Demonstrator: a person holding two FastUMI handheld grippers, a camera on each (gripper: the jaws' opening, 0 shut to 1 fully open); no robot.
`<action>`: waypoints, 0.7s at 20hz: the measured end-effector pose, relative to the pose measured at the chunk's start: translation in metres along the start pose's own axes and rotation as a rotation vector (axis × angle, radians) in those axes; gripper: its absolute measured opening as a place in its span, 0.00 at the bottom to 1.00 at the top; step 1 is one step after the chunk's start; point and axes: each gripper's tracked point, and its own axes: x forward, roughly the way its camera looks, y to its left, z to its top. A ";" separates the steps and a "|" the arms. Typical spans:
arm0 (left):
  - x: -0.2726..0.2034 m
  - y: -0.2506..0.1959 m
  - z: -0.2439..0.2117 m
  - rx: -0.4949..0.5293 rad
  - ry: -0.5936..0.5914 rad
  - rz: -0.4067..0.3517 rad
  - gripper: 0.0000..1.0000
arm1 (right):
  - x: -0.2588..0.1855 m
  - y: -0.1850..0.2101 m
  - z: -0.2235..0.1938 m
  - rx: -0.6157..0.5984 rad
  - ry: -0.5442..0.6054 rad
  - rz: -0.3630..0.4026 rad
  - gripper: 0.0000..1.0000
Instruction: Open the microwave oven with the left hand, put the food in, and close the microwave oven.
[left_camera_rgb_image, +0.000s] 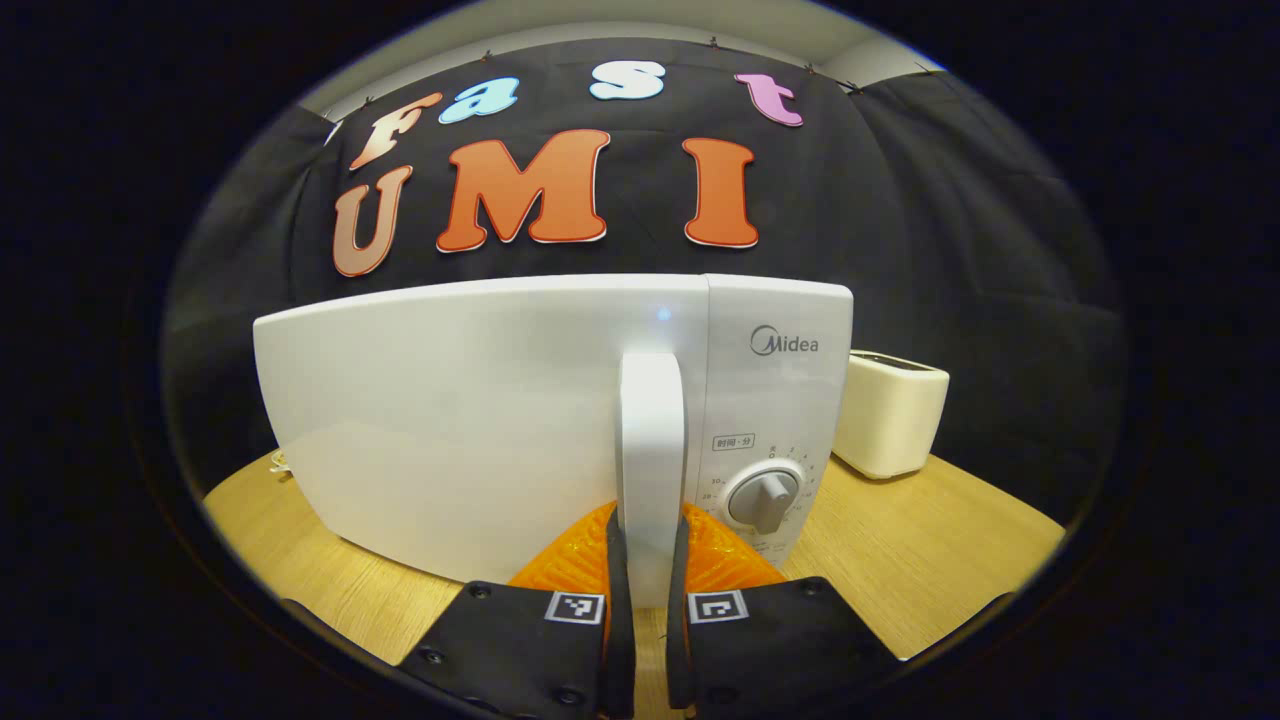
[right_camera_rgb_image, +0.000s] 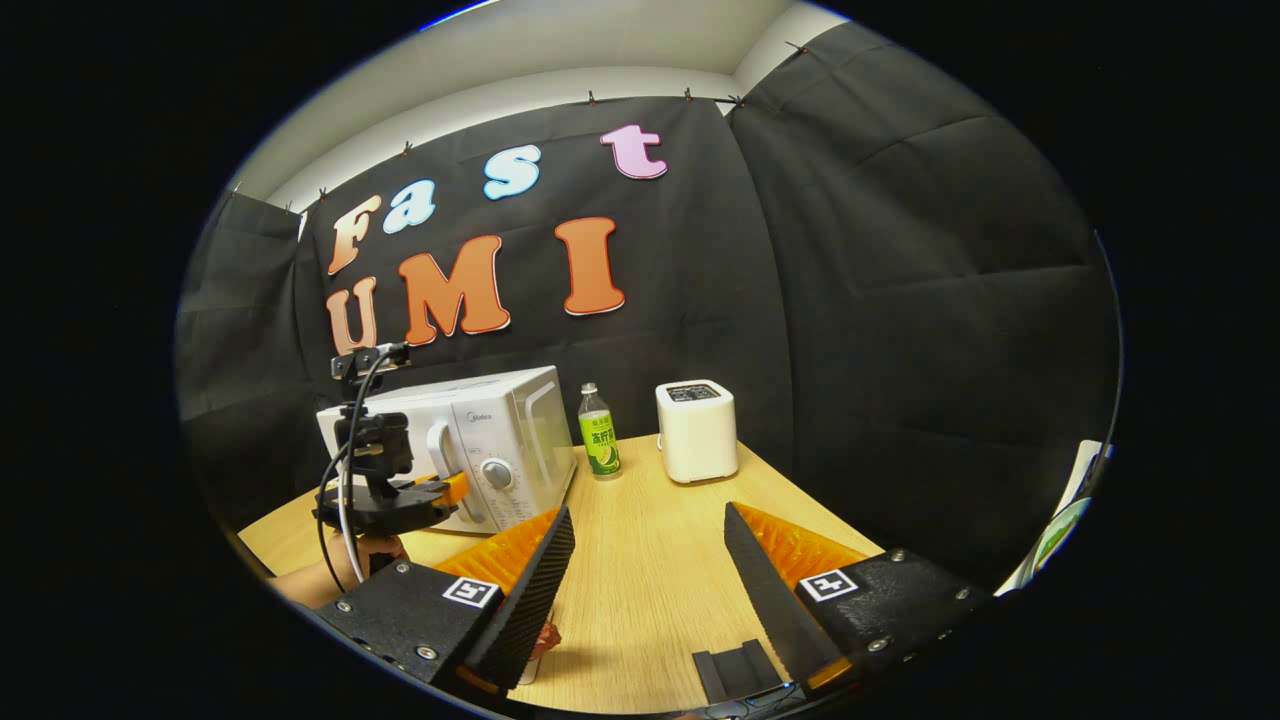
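My left gripper (left_camera_rgb_image: 648, 590) clamps the white microwave's upright handle (left_camera_rgb_image: 650, 450) between its fingers — pull evenly, no twisting; right gripper (right_camera_rgb_image: 648, 590) spread wide.

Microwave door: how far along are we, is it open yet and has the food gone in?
Done: the left gripper is clamped on the door handle. In hand: the pull; the microwave oven door looks shut or barely cracked. Left: swing it open, load the food, close it. The right gripper is open and holds nothing, with a small item near its left finger, too hidden to name.
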 end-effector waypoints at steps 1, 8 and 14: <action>0.000 0.000 0.000 0.002 0.003 0.001 0.17 | -0.001 0.002 -0.001 -0.001 0.002 0.003 0.94; -0.051 0.008 -0.006 0.011 -0.052 0.000 0.14 | 0.000 0.009 -0.018 -0.012 0.048 0.017 0.94; -0.125 0.037 -0.020 0.024 -0.075 -0.078 0.14 | 0.002 0.025 -0.045 0.011 0.108 0.040 0.94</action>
